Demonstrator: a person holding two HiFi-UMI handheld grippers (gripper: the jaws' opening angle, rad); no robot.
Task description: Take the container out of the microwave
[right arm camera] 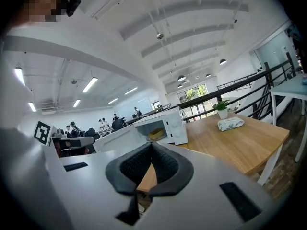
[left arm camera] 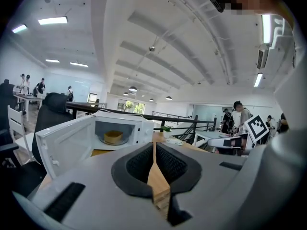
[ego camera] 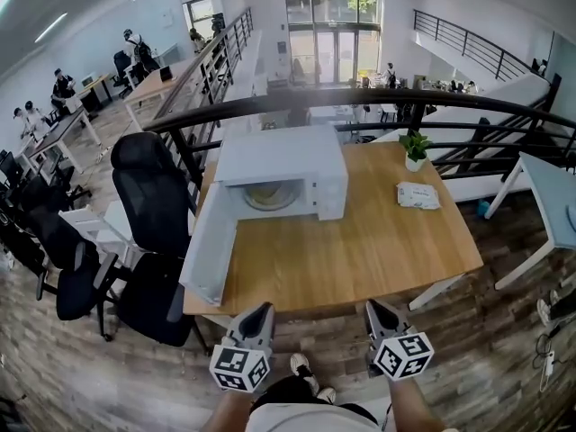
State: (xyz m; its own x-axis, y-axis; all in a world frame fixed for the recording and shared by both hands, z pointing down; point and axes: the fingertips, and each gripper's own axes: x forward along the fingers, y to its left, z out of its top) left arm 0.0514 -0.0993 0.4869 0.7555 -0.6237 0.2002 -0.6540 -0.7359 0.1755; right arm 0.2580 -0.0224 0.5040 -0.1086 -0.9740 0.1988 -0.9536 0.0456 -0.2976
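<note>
A white microwave (ego camera: 286, 167) stands at the far left of the wooden table (ego camera: 360, 259), its door (ego camera: 209, 246) swung wide open toward the table's near left corner. Inside, on the turntable, sits a low yellowish container (ego camera: 270, 196), also seen in the left gripper view (left arm camera: 112, 137) and the right gripper view (right arm camera: 155, 134). My left gripper (ego camera: 260, 314) and right gripper (ego camera: 374, 310) hover side by side just off the table's near edge, well short of the microwave. Both are shut with nothing between the pads (left arm camera: 165, 163) (right arm camera: 163, 163).
A small potted plant (ego camera: 415, 149) and a pack of wipes (ego camera: 418, 195) lie at the table's far right. Black office chairs (ego camera: 151, 196) stand to the left of the table, behind the open door. A black railing (ego camera: 378, 97) runs behind it. A white table (ego camera: 551, 207) stands to the right.
</note>
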